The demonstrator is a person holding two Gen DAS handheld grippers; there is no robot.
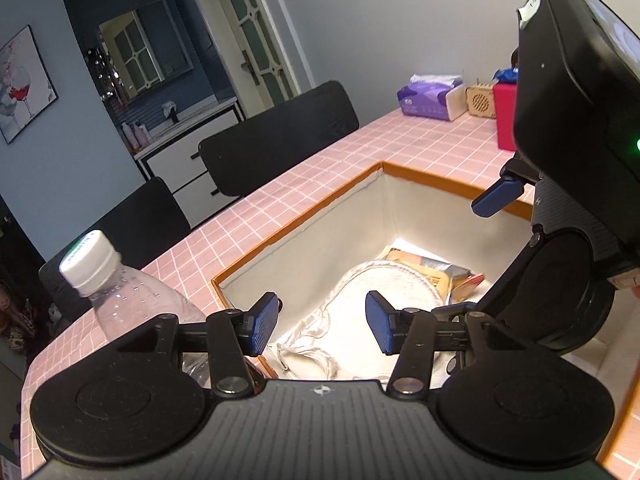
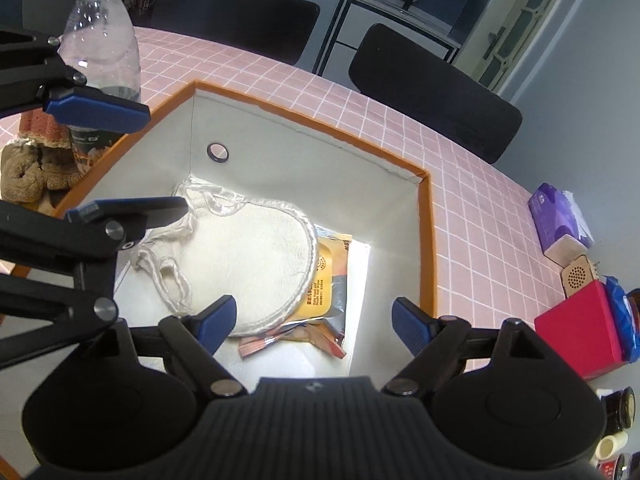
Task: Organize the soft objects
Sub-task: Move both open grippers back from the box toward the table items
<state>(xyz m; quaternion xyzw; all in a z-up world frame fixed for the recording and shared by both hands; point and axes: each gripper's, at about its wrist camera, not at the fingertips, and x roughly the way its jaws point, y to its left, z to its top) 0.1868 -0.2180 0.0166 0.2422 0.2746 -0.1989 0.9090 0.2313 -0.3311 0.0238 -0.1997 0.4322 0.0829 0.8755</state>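
Your left gripper [image 1: 322, 322] hangs spread and empty over the orange-rimmed box [image 2: 427, 240]; the white cloth bag [image 2: 248, 256] lies flat on the box floor at 12 o'clock below it, long axis running 10 to 4 in the right wrist view, on top of a yellow snack packet [image 2: 326, 284]. Your right gripper [image 2: 314, 326] is also spread and empty, with the bag at its 11 o'clock, so both are about equally near. The box sits on a pink tiled table [image 2: 460, 168], with a brown plush [image 2: 28, 176] and water bottle [image 2: 100, 36] outside at 9–10 o'clock and black chairs [image 2: 432, 92] beyond.
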